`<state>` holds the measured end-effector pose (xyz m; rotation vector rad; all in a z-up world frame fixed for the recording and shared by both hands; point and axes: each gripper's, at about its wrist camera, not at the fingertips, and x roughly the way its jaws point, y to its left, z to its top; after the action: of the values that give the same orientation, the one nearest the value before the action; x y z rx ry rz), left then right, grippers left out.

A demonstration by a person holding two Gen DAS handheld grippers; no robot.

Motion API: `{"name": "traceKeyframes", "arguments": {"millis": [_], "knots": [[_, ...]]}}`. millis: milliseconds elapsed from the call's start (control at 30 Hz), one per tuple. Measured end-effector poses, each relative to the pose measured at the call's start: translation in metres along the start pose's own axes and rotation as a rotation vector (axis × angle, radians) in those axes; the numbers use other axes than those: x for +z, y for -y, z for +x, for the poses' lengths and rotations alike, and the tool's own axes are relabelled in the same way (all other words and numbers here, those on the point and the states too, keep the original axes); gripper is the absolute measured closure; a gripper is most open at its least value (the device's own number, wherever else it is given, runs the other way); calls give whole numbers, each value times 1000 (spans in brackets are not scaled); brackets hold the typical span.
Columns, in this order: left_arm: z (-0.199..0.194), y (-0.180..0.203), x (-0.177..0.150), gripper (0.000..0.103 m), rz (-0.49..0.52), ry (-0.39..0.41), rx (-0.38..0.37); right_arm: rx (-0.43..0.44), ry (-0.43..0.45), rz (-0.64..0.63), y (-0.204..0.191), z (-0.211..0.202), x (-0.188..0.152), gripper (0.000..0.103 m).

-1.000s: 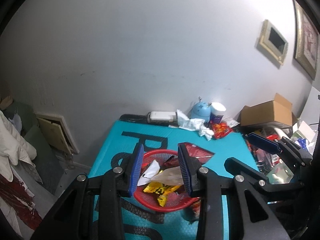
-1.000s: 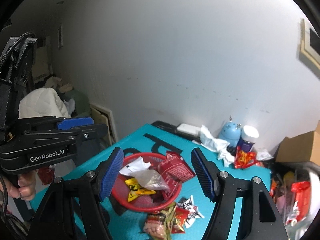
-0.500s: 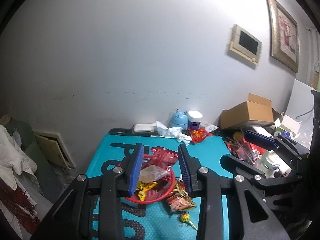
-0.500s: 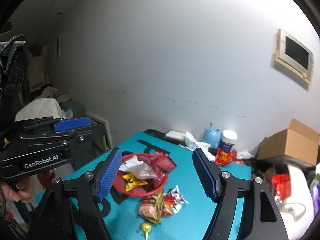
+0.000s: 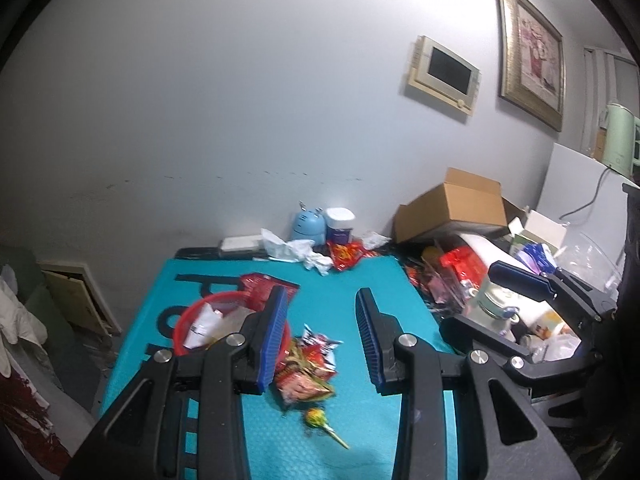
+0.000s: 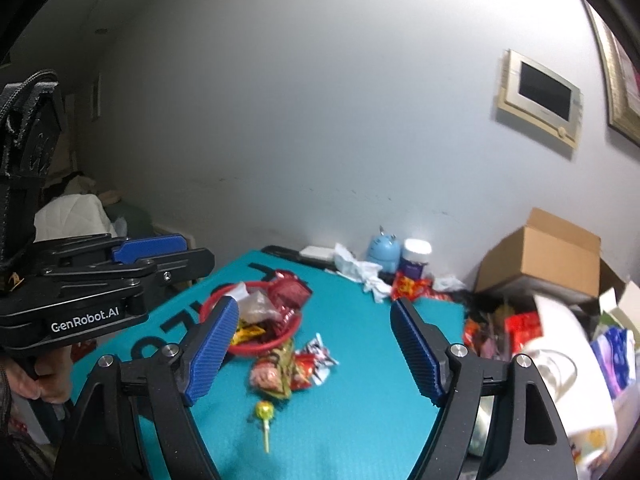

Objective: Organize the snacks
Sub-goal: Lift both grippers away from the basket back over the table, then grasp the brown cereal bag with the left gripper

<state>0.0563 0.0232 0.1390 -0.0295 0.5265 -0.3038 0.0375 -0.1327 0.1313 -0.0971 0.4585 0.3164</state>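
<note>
The one text that reads clearly is "GenRobot.AI", in white letters on the black side of the left gripper (image 6: 149,249), seen in the right wrist view. Large black letters are printed on the teal mat (image 6: 360,360); they run partly under the red basket (image 6: 280,340) and only fragments show, something like an "O" and a "P", so no word can be made out. Print on the snack packets (image 6: 292,368) is too blurred to read.

Grey wall (image 5: 240,120) (2 frames (image 5: 530,50)).
</note>
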Motion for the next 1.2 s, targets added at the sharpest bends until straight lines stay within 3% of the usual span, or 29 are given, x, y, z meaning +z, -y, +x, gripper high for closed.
{"name": "traceKeyframes", "arguments": {"millis": [367, 800, 1067, 1200], "knots": [[26, 13, -34, 68, -3, -101, -45, 17, -78, 46, 14, 7, -42, 24], [70, -10, -74, 68, -104, -231, -59, 80, -213, 82, 14, 55, -81, 24], [96, -25, -89, 68, -170, -276, -74, 96, -264, 94, 17, 84, -93, 24], [112, -29, -91, 68, -187, -289, -45, 97, -290, 107, 22, 97, -98, 24]]}}
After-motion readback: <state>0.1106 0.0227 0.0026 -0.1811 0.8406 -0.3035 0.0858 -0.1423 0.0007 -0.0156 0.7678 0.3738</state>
